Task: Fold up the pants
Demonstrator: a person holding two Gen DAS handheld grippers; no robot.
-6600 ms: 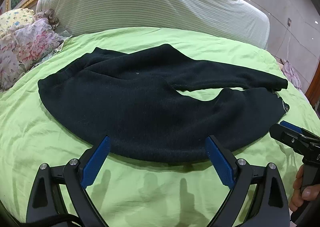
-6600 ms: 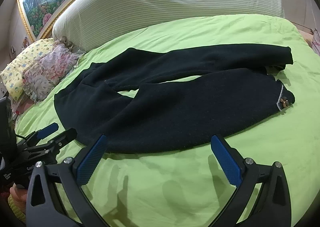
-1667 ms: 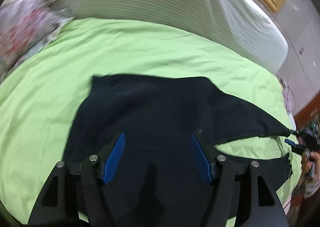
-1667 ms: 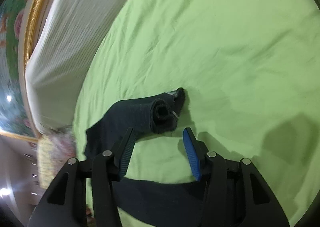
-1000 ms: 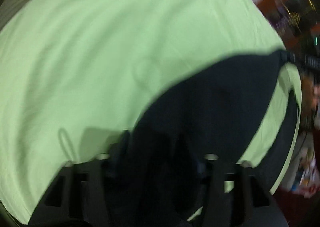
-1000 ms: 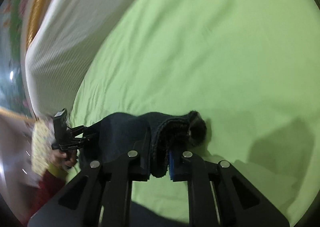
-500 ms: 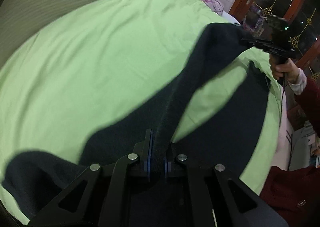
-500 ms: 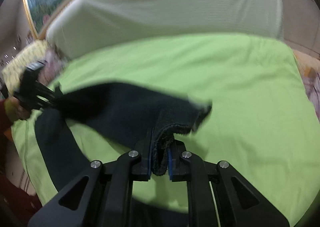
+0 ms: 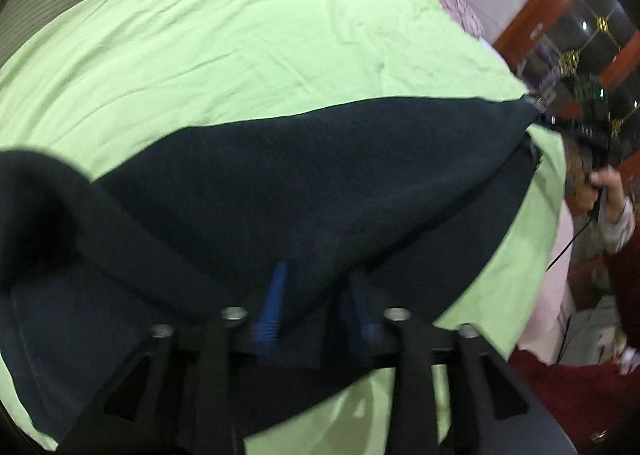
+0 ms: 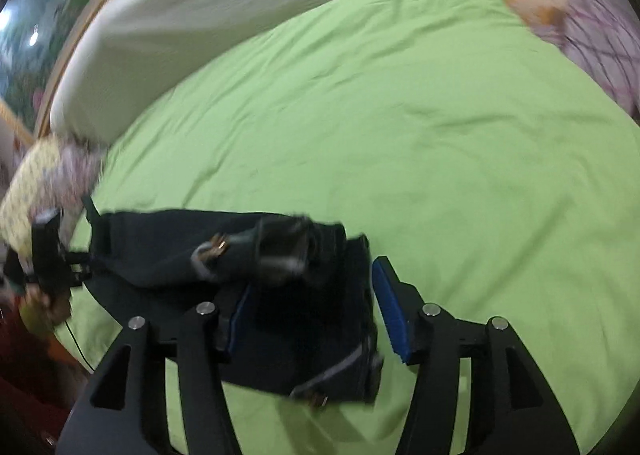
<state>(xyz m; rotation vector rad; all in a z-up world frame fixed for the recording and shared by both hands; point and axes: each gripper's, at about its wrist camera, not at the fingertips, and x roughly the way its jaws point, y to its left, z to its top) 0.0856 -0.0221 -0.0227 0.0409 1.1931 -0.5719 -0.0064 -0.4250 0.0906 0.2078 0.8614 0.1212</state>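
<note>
The black pants (image 9: 320, 191) lie on the green bed sheet (image 9: 248, 47), one leg laid over the other lengthwise. The left gripper (image 9: 316, 295) has its jaws parted a little with dark cloth draped across them; I cannot tell whether it grips any of it. The right gripper (image 10: 312, 315) stands released, its blue pads wide apart around the cuff ends (image 10: 280, 251), which lie bunched and rumpled beneath it. To do this step well, judging from the creased hems, both grippers should lift clear straight upward without snagging the fleece, then the cuffs want smoothing flat and squaring one atop the other before any crosswise fold toward the waistband.
</note>
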